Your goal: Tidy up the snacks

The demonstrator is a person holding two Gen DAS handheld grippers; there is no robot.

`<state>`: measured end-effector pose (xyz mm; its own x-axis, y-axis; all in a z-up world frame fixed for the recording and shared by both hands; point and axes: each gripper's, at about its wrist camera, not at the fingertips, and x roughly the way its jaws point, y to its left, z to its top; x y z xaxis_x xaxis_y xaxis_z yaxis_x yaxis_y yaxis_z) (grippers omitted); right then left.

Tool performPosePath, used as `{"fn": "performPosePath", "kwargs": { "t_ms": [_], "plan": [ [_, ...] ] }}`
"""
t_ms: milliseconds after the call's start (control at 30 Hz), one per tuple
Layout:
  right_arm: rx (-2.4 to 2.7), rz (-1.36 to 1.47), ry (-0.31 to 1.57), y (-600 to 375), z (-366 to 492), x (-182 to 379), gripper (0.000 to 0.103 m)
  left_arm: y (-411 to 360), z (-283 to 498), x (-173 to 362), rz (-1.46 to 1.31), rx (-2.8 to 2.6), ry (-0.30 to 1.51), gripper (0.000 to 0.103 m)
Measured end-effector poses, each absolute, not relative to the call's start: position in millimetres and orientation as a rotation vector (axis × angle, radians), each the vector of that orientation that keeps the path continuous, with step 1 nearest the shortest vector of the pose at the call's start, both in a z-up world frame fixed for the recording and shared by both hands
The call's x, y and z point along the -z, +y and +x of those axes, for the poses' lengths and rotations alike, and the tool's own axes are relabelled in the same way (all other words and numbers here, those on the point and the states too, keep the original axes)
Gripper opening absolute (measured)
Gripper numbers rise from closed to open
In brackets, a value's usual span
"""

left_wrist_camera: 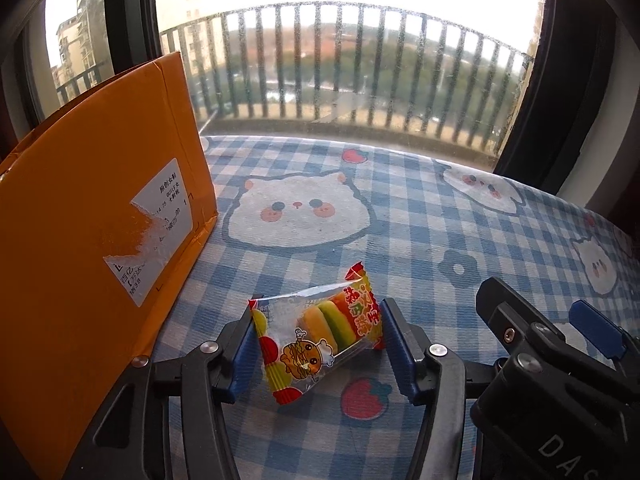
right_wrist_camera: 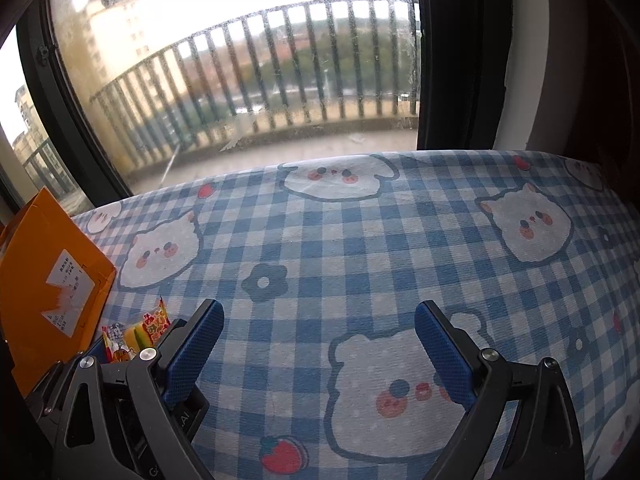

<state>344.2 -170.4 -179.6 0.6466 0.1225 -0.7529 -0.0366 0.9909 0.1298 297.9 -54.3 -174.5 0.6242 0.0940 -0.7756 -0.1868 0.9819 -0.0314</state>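
Left gripper [left_wrist_camera: 318, 344] clenched on candy packet [left_wrist_camera: 316, 340], orange box [left_wrist_camera: 96, 216] alongside, contents hidden, right gripper [right_wrist_camera: 320, 348] spread, holding nothing

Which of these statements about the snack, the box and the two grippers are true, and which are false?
1. The left gripper has a gummy burger packet between its jaws. True.
2. The right gripper holds a snack. False: its jaws are open, with nothing between them.
3. The orange box stands to the left of the packet. True.
4. The tablecloth is plain red. False: it is blue checked, with cartoon animals.
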Motion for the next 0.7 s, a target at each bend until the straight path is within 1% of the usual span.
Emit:
{"fn": "performPosePath", "kwargs": {
  "t_ms": [33,100,133,300,400,500,700],
  "plan": [
    [-0.093,0.101,0.864,-170.1,344.4,179.4,0.098,-54.4,300.0,172.8,-0.109,-0.155,0.883,0.053],
    [-0.09,0.074,0.862,-167.9,343.6,177.9,0.098,-58.6,303.4,174.5,-0.098,-0.143,0.882,0.051],
    [-0.087,0.057,0.86,-165.9,343.7,177.3,0.098,-60.1,302.8,173.4,-0.092,-0.134,0.883,0.048],
    [-0.087,-0.029,0.868,-154.6,341.8,174.1,0.098,-62.4,298.9,170.0,-0.098,-0.104,0.895,0.044],
    [-0.115,-0.024,0.891,-154.4,342.2,173.9,0.098,-62.3,295.5,165.3,-0.088,-0.097,0.886,0.04],
    [-0.15,-0.028,0.897,-152.4,339.9,170.4,0.098,-63.6,285.9,157.7,-0.086,-0.082,0.864,0.038],
    [-0.224,-0.042,0.86,-150.6,326.9,151.3,0.098,-67.5,268.3,137.4,-0.099,-0.06,0.814,0.031]
  ]
}}
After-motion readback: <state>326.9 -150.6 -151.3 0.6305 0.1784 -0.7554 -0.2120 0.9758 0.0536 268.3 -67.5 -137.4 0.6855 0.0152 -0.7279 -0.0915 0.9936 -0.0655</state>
